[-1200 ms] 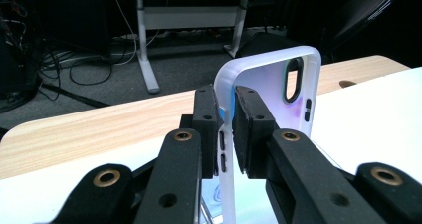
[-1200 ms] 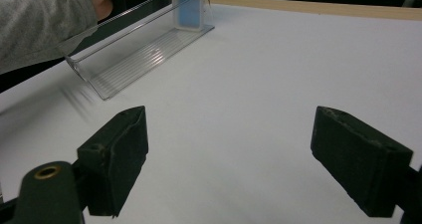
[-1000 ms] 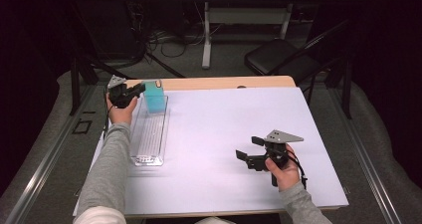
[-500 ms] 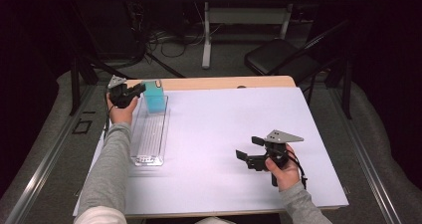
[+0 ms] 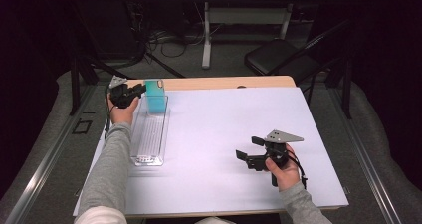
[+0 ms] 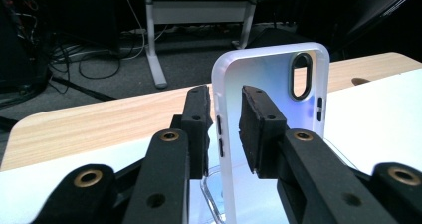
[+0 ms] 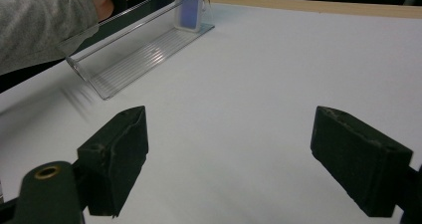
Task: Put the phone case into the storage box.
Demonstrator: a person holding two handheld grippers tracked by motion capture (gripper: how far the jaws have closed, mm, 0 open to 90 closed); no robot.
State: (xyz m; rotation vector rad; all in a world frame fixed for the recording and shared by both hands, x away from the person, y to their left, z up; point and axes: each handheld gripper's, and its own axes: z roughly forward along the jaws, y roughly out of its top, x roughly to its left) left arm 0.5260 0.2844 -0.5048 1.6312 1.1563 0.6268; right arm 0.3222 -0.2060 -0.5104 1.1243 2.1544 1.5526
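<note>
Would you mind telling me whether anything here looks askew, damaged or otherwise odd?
Nothing stands out. The phone case stands upright at the far end of the clear rack, between the left gripper's just-opening jaws, and shows no damage.

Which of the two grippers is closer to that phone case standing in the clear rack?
Left. The left gripper has its jaws either side of the phone case, just opening; the right gripper sits far across the table, open.

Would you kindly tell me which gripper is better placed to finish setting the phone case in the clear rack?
Left: its fingers flank the phone case and have just been opening. The right gripper is far off.
</note>
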